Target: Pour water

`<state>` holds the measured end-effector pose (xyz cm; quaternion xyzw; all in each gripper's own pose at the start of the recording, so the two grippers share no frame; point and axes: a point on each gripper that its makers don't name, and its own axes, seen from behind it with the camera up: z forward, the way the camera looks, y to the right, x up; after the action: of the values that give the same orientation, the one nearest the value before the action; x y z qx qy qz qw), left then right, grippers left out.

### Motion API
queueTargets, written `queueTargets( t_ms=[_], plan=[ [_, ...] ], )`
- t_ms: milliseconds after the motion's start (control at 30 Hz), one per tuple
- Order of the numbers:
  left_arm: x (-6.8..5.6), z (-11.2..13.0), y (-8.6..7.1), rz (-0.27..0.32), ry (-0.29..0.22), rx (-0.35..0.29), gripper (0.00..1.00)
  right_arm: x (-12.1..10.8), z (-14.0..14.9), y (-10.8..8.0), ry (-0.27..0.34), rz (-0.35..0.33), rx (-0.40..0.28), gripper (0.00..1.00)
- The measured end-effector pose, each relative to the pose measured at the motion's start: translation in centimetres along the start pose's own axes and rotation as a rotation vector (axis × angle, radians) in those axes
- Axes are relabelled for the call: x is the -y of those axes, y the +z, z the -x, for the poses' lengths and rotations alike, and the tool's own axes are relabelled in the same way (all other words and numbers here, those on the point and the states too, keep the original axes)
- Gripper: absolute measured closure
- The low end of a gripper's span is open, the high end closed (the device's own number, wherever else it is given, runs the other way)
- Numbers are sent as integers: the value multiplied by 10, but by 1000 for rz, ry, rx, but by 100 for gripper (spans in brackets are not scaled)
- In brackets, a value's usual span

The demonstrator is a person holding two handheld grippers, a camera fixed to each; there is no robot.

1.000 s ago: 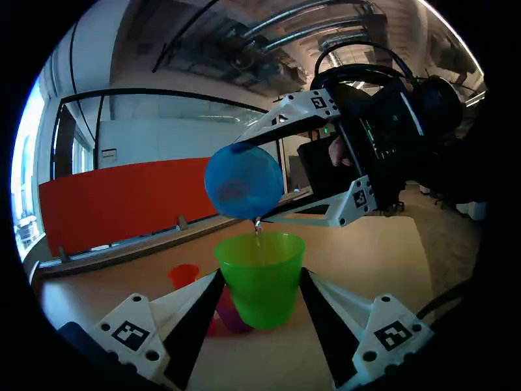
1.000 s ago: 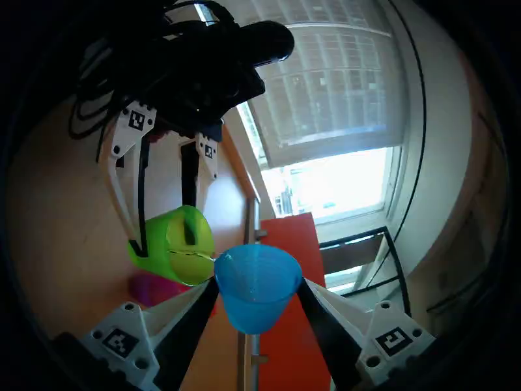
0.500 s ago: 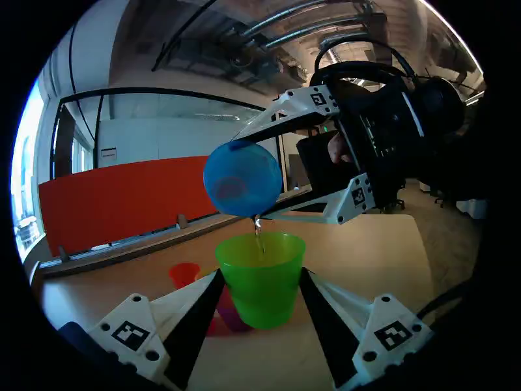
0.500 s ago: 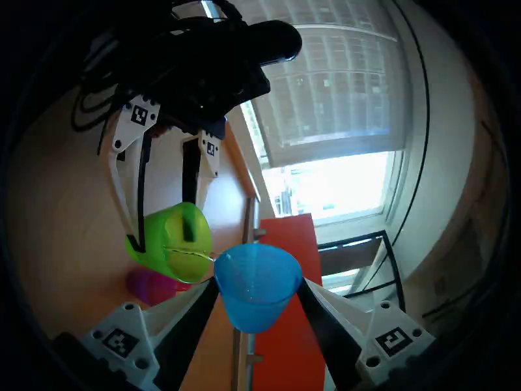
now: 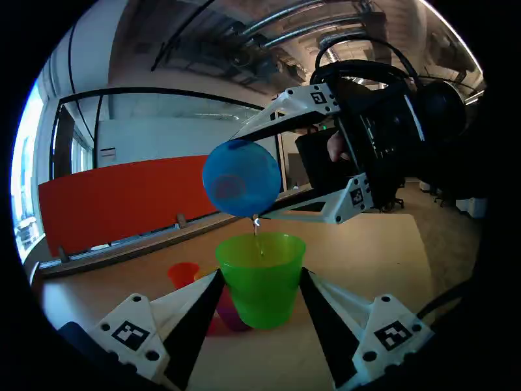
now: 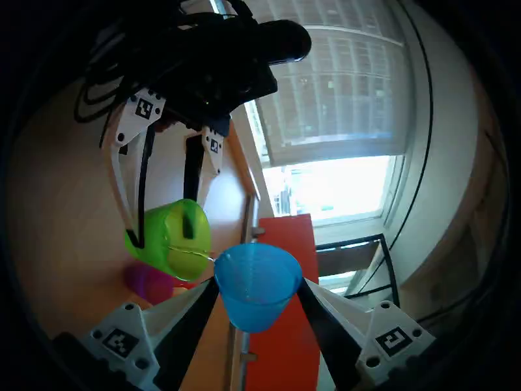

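Bare tabletop [image 5: 384, 254] right of the green cup [image 5: 260, 280]; purple cup [image 5: 229, 316] and orange cup [image 5: 182, 274] close on its left.

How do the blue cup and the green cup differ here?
The blue cup is tipped sideways; the green cup is upright below it. Water trickles out of the blue cup into the green cup. The right gripper holds the blue cup, the left gripper the green cup. Both are tapered plastic cups clamped between jaws.
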<state>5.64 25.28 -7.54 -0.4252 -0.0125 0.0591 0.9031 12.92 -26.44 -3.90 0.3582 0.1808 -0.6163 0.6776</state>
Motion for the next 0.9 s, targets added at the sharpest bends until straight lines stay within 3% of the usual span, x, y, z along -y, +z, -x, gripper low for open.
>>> queueTargets(
  t_ms=[900],
  plan=[
    [-2, 3, 1, 2, -4, 3, 17, 5, 0, -6, -78, 4, 19, 10]
  ],
)
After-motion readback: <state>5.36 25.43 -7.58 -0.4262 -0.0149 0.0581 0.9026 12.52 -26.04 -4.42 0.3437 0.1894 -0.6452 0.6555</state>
